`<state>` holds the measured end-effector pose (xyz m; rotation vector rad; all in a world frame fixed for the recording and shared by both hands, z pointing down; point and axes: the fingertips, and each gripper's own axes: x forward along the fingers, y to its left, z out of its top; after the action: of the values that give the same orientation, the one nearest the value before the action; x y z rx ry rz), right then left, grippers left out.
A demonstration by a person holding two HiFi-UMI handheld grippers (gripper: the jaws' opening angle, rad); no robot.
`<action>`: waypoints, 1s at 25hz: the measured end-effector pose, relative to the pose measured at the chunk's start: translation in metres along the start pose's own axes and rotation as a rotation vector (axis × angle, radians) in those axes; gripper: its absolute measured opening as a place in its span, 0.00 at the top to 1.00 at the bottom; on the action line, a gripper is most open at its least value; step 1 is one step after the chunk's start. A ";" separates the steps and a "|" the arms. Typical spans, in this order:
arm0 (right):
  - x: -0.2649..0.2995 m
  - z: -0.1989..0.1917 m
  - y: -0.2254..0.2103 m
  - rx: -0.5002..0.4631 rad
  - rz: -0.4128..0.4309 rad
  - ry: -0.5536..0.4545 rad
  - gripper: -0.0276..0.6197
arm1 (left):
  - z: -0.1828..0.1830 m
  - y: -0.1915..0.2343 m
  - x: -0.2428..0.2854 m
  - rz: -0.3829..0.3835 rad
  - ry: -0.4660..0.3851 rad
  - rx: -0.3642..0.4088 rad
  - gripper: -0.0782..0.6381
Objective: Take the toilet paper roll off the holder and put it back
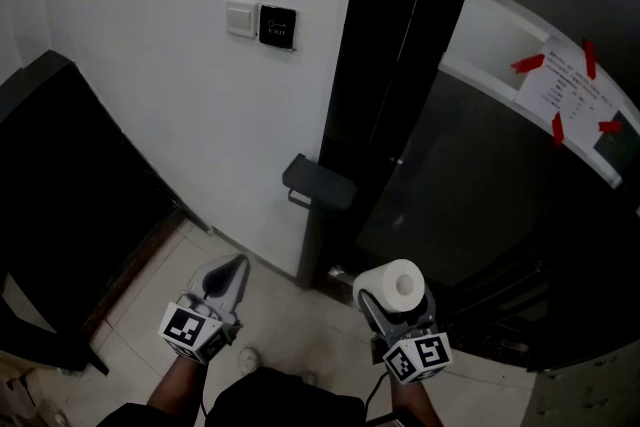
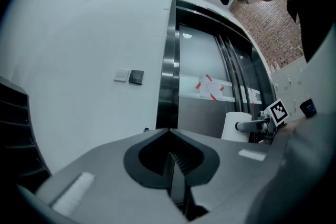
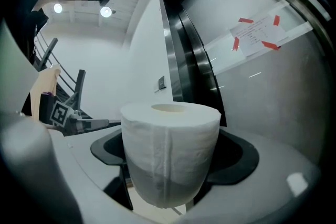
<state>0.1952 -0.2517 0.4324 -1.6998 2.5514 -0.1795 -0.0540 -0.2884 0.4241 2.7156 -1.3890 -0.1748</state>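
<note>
A white toilet paper roll (image 1: pixel 394 289) (image 3: pixel 169 150) stands upright between the jaws of my right gripper (image 1: pixel 392 300) (image 3: pixel 170 176), which is shut on it; its cardboard core faces up. The same roll (image 2: pixel 234 126) shows at the right of the left gripper view. A dark holder (image 1: pixel 318 182) juts from the white wall beside the black door frame, bare, above and left of the roll. My left gripper (image 1: pixel 228 277) (image 2: pixel 170 155) hangs low at the left, jaws shut together with nothing between them.
A black glossy door frame (image 1: pixel 385 45) and a glass panel carrying a taped paper notice (image 1: pixel 566 92) fill the right. A wall switch and a dark card panel (image 1: pixel 276 26) sit high on the white wall. A dark cabinet (image 1: pixel 60 185) stands at the left. Below lies pale floor tile (image 1: pixel 300 335).
</note>
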 end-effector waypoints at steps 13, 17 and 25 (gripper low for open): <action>0.014 -0.010 -0.032 0.272 -0.061 -0.034 0.22 | -0.002 0.011 0.020 -0.020 0.042 0.075 0.89; 0.029 -0.012 -0.056 0.545 -0.080 -0.117 0.22 | 0.001 0.024 0.021 -0.020 0.028 0.064 0.89; 0.054 -0.043 -0.105 1.121 -0.170 -0.330 0.23 | 0.005 0.064 0.018 0.040 -0.002 0.009 0.89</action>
<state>0.2654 -0.3395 0.4894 -1.2791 1.5092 -1.0007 -0.0953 -0.3404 0.4266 2.6937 -1.4465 -0.1690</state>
